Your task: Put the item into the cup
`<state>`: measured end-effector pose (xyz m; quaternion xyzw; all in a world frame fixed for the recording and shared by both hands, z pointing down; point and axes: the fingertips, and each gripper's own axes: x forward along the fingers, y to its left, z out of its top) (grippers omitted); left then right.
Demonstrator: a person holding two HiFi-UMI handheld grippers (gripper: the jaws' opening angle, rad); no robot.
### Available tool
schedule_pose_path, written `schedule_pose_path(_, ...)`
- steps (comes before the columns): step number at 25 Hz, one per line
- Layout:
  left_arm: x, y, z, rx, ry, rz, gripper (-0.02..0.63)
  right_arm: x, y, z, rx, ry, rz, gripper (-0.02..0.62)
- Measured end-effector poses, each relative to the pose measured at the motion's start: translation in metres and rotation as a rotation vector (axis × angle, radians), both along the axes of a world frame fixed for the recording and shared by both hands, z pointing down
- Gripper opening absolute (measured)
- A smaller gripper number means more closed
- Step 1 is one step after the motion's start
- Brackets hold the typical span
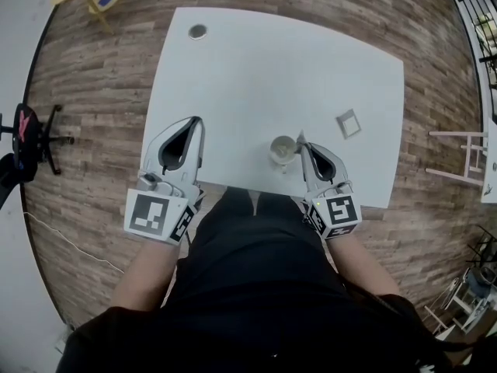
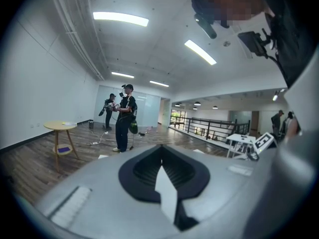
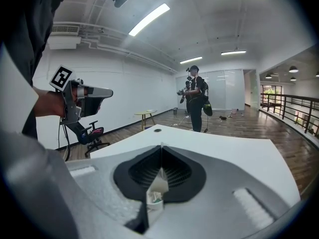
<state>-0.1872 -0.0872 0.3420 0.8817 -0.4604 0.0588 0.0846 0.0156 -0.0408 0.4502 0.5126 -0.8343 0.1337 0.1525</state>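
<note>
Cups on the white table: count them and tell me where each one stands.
1. The cup stands near the table edge nearest the person, just left of the right gripper. No other shows, though it and the left gripper cover some tabletop.

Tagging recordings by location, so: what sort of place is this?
Probably an open-plan office or lab hall: a plain white table on wood-plank floor, an office chair nearby, and a long railing and another person standing farther off.
</note>
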Motion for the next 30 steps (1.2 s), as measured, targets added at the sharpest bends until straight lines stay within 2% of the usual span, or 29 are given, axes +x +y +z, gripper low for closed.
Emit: schedule_pose_path(30, 0.007, -0.006, 0.021, -0.063, 0.009, 0.027, -0.002, -0.007, 0.006, 0.022, -0.070, 0.005, -0.023, 0.005)
